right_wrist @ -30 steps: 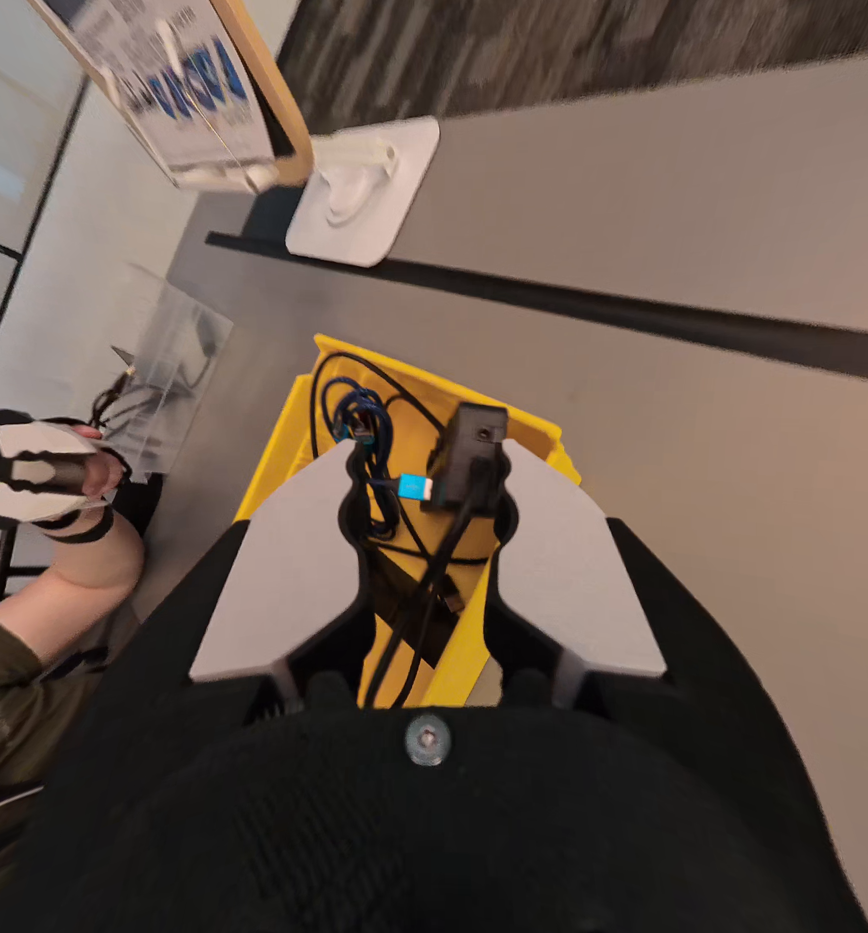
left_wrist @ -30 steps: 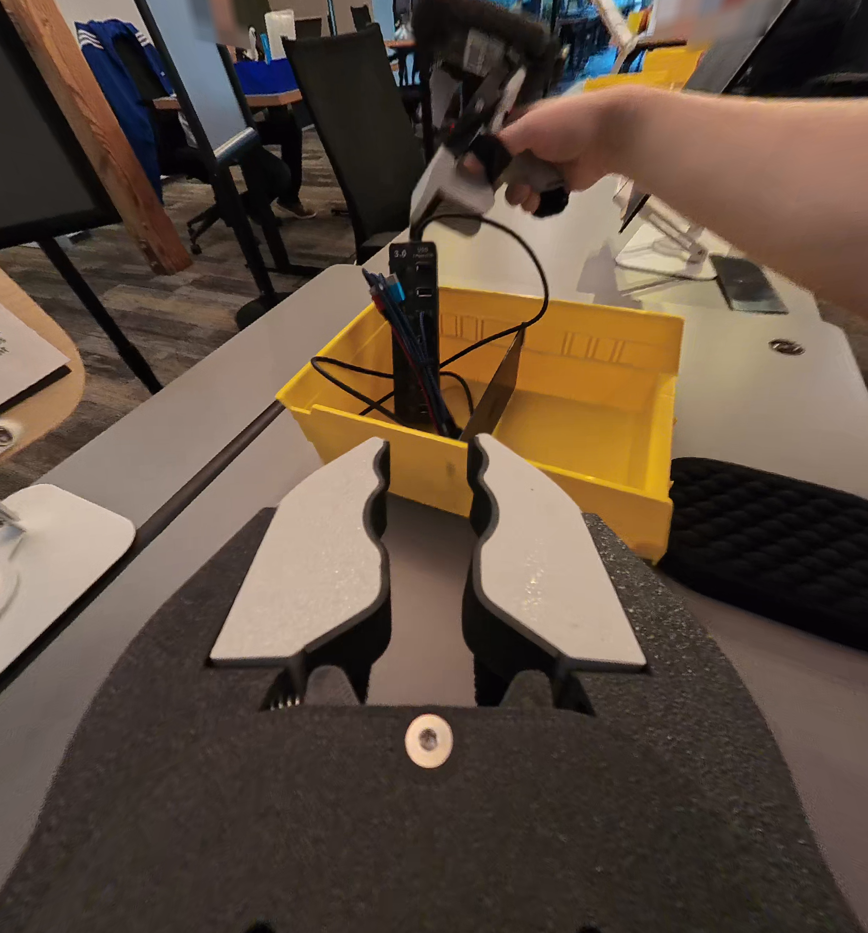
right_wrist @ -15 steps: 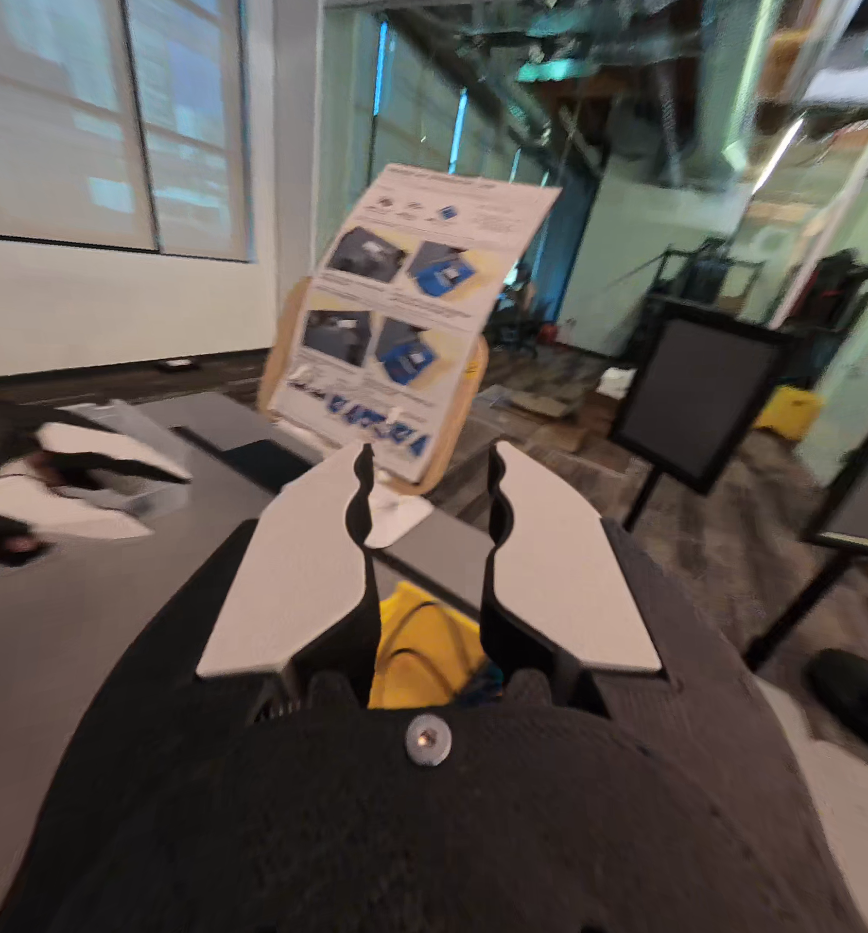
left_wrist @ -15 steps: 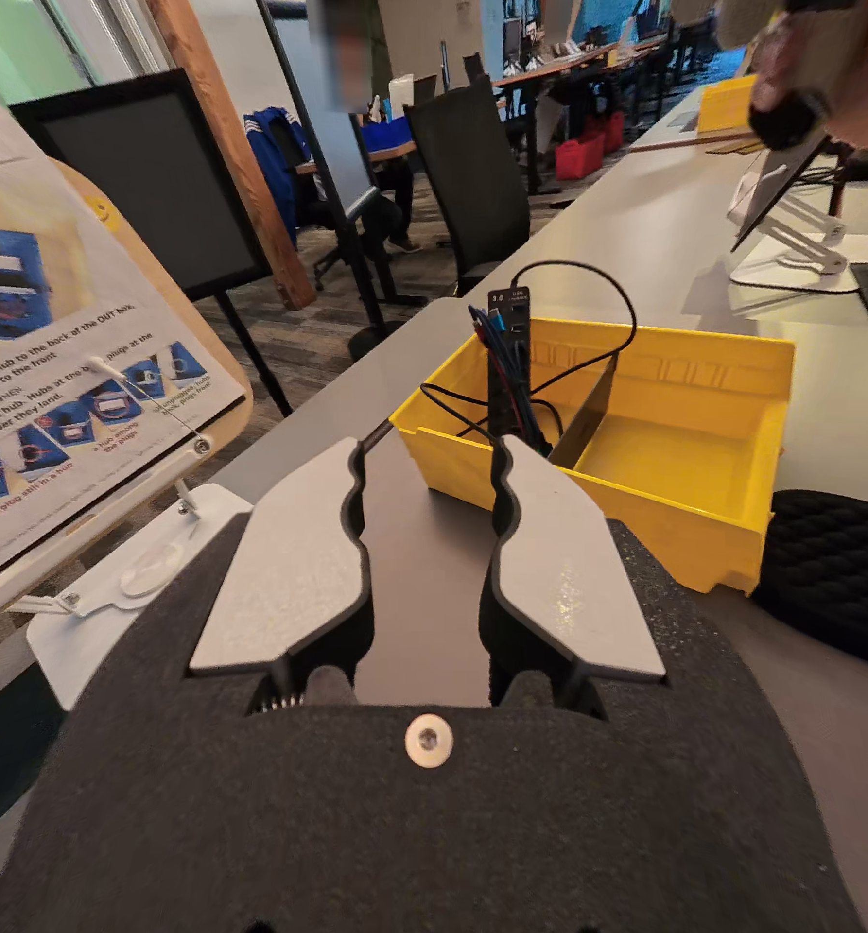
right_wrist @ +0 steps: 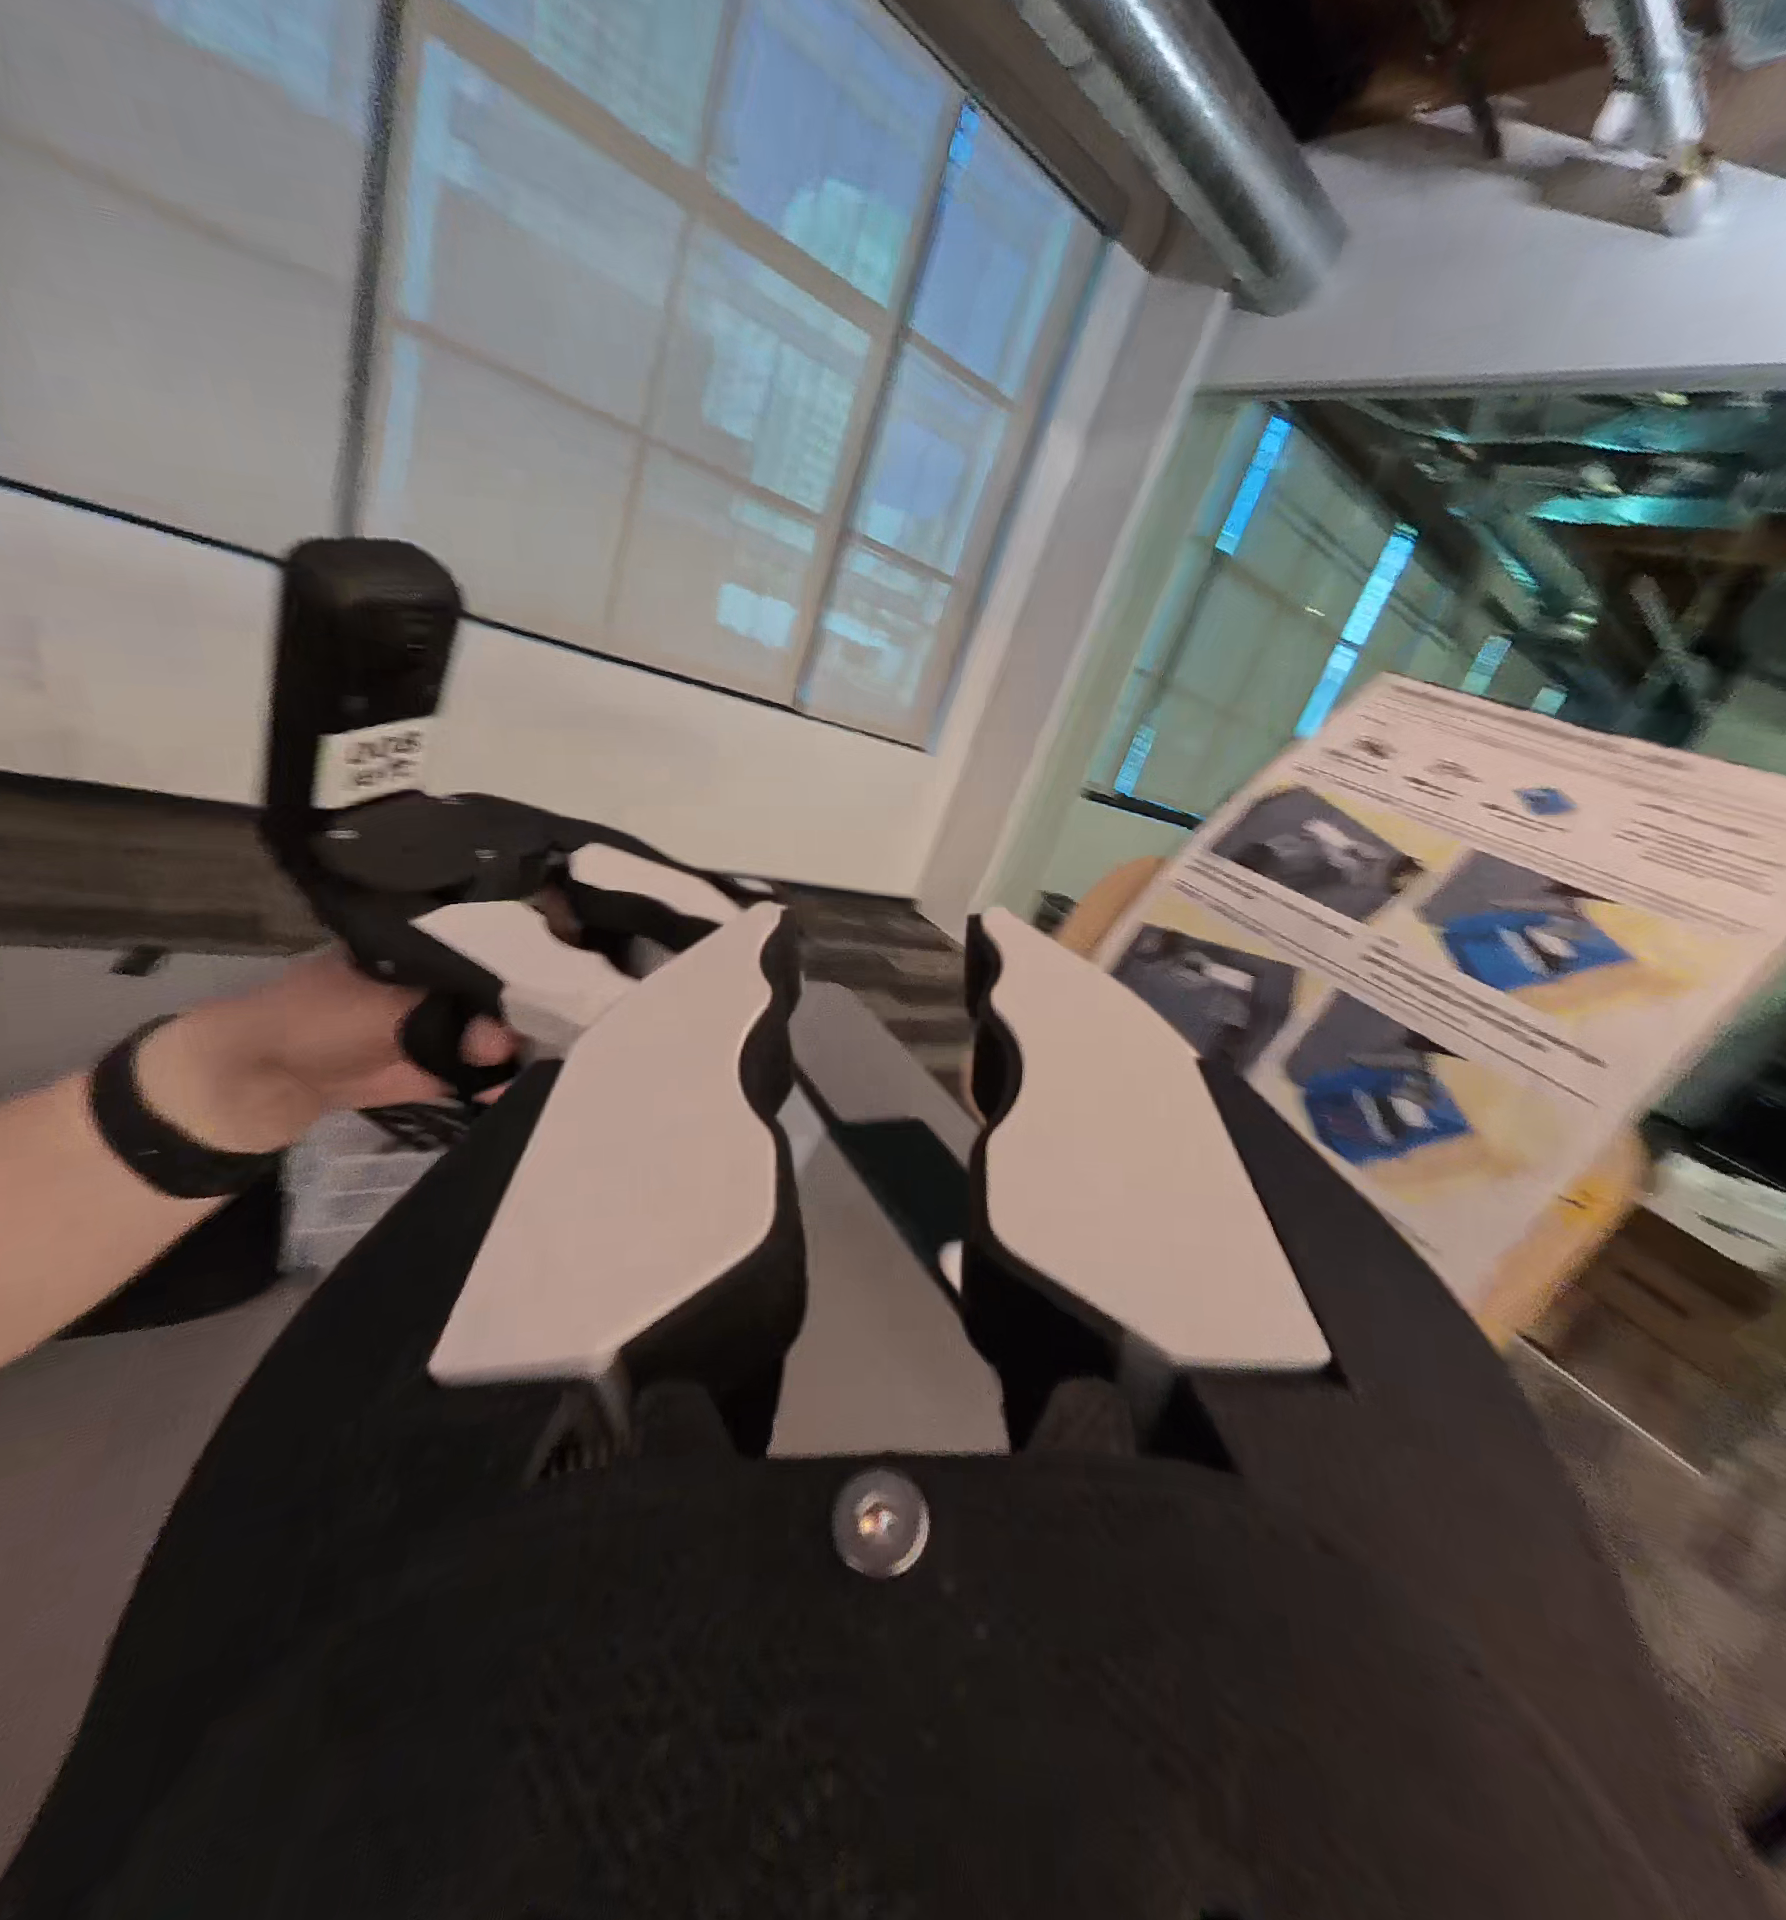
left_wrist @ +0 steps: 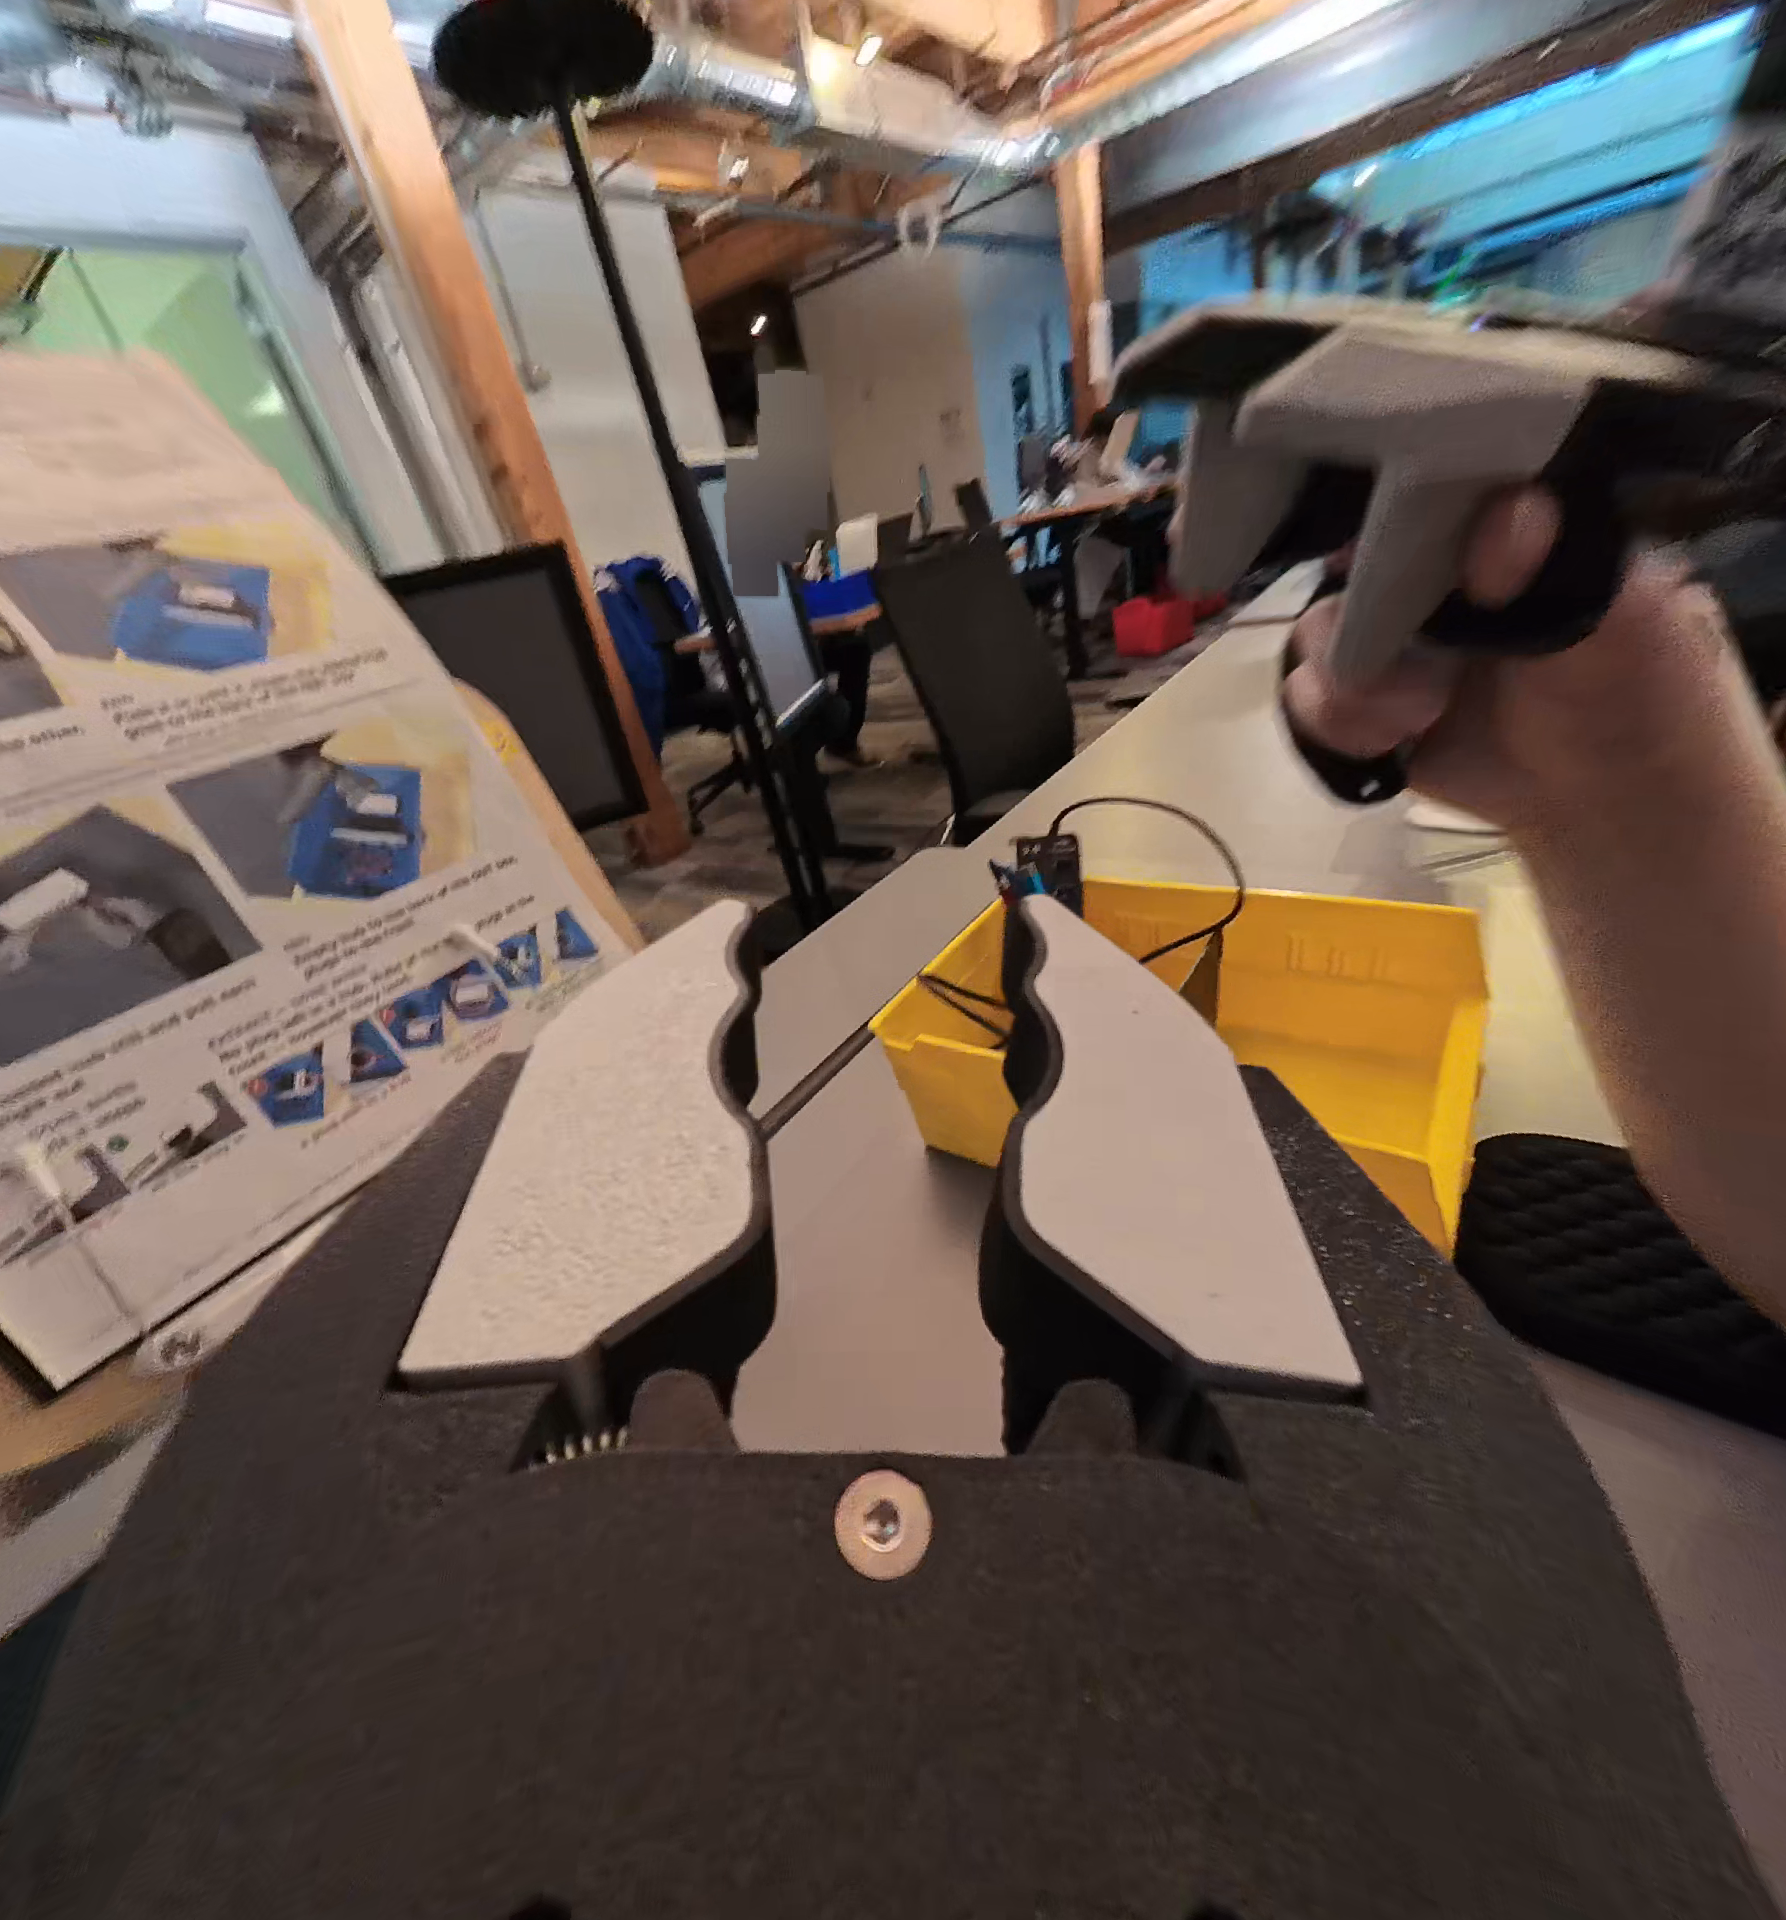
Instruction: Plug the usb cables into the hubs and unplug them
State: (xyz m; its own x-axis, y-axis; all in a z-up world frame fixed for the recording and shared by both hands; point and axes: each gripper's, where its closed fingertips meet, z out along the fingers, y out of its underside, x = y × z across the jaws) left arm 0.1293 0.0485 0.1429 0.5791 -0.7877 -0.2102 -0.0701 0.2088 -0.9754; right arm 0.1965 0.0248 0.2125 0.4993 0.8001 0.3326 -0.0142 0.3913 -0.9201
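On the grey counter [left_wrist: 1211, 727], a yellow bin [left_wrist: 1336, 997] with a black divider; in its left compartment, a black hub [left_wrist: 1053, 871] upright with blue cables [left_wrist: 1008, 881] at its side and a thin black lead [left_wrist: 1159, 810] looping over the top. Whether those plugs are seated or loose: too small to tell.

Nearer the camera, the left claw [left_wrist: 878, 930]: jaws apart, nothing between them, well short of the bin. High at the right of that view, the right claw [right_wrist: 878, 925] in a hand [left_wrist: 1471, 686], raised well above the bin and turned away toward an instruction board [right_wrist: 1471, 935]; jaws apart too, empty.

Likely next: a fresh approach to the hub. Best done by lowering both claws back over the left compartment, pinning the hub body with one, pinching a single plug by its housing with the other rather than the cord, then pulling or pushing straight along the port axis. Risk: a snag on the looped lead, or a toppled hub.
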